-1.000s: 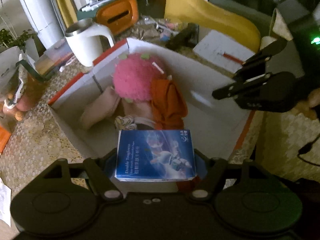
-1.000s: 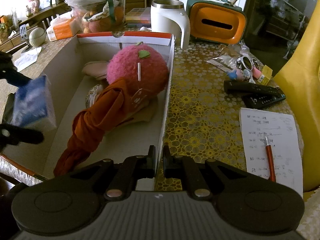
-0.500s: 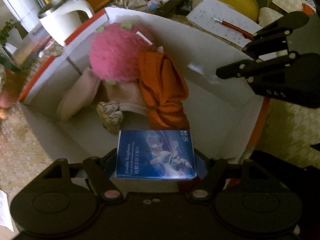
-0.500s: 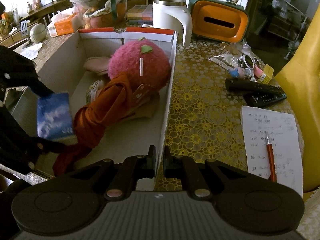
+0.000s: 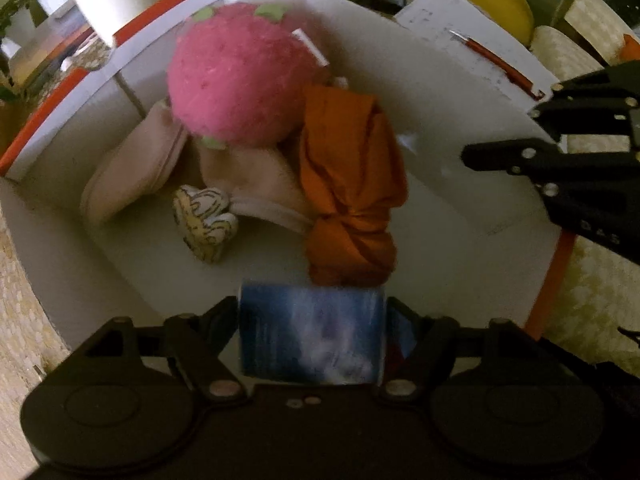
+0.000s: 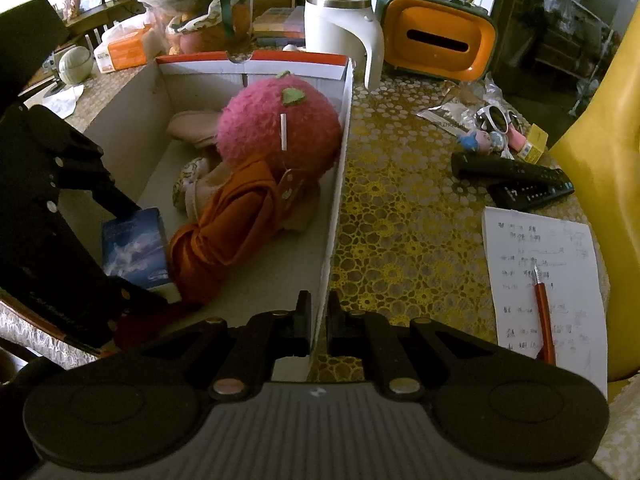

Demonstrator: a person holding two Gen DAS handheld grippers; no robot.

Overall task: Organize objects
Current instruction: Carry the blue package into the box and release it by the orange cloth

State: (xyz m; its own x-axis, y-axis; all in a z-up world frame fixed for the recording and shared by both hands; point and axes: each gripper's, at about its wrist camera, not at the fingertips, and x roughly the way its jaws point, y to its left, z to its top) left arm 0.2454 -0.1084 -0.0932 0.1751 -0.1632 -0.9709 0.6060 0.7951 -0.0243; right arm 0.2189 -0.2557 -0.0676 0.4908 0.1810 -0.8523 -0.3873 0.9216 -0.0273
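Observation:
My left gripper (image 5: 312, 320) is shut on a blue tissue pack (image 5: 312, 336) and holds it low inside the white cardboard box (image 5: 460, 92), next to an orange cloth (image 5: 348, 184). The pack also shows in the right wrist view (image 6: 134, 246). The box holds a pink plush strawberry (image 5: 240, 80), pink slippers (image 5: 132, 168) and a small patterned pouch (image 5: 204, 216). My right gripper (image 6: 319, 320) is shut on the box's side wall (image 6: 338, 184) at its near end.
On the yellow lace tablecloth (image 6: 404, 216) right of the box lie two black remotes (image 6: 516, 180), a notepad with a red pen (image 6: 540, 280), sunglasses and small items. A white mug (image 6: 340, 32) and an orange tissue holder (image 6: 436, 40) stand behind the box. A yellow chair (image 6: 608, 160) is at the right.
My left gripper has carried the blue tissue pack from above the box's near edge down into the box, beside the orange cloth. My right gripper has kept its hold on the box wall.

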